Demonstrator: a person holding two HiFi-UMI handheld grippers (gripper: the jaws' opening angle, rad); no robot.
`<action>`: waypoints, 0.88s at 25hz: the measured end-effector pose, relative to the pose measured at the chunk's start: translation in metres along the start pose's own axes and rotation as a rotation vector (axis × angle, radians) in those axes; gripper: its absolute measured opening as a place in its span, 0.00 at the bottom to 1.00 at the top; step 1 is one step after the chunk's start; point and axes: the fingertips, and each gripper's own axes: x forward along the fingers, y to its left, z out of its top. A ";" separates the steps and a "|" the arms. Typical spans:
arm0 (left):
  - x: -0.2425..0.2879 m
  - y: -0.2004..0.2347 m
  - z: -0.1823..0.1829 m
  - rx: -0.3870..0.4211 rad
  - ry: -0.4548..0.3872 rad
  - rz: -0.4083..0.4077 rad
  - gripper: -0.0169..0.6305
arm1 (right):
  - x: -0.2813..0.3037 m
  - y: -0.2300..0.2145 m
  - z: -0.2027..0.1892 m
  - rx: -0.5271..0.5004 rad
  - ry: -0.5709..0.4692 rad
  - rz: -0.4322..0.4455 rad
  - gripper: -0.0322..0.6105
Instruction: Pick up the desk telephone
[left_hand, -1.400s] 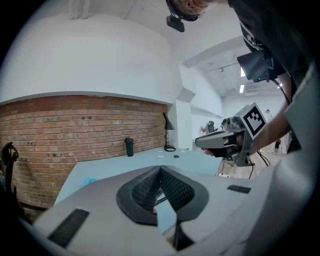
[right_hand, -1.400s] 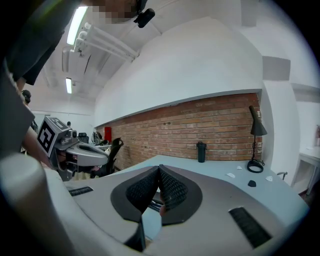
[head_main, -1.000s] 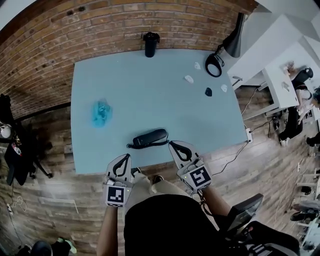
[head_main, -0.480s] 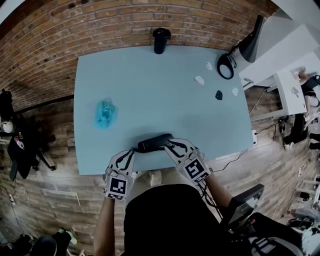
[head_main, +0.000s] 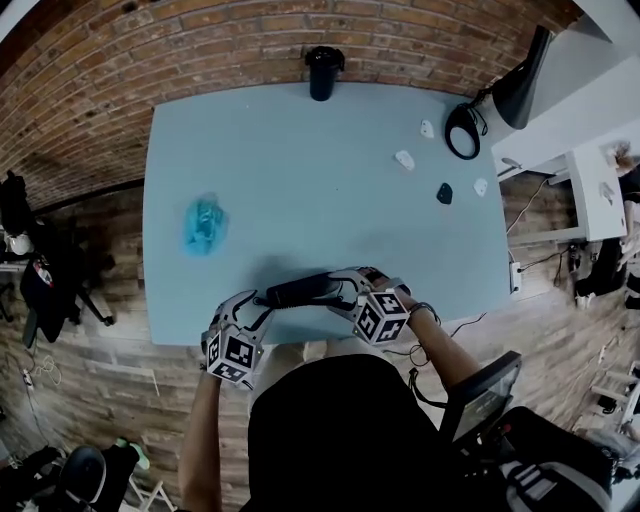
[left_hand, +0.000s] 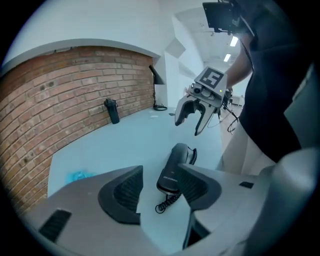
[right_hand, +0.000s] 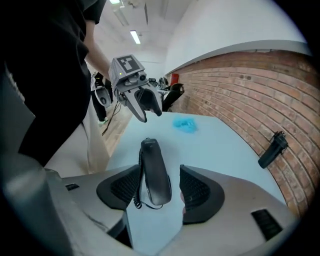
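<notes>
Closing in from both ends on the desk telephone (head_main: 305, 290), flat at lower centre of the head view, close to the near edge of the blue table (head_main: 300, 170). Reaching with the left tongs (left_hand: 159, 187), opening and spread either side of the cord end, pressing on nothing. Reaching likewise with the right tongs (right_hand: 157, 187), opening and straddling the opposite end, pads clear of the black shell. Best done by sinking both pairs until the pads flank the narrow sides, then squeezing together and raising both ends level. Worth keeping the coiled cord (left_hand: 167, 202) out from under the left pads, and avoiding any tilt of the smooth body
</notes>
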 end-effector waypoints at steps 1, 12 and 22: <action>0.006 -0.003 -0.004 0.021 0.028 -0.016 0.41 | 0.003 -0.001 -0.006 -0.015 0.018 0.012 0.44; 0.047 -0.016 -0.031 0.119 0.177 -0.117 0.44 | 0.031 0.000 -0.055 -0.033 0.120 0.168 0.48; 0.062 -0.024 -0.053 0.168 0.264 -0.196 0.44 | 0.048 0.002 -0.083 0.001 0.180 0.235 0.48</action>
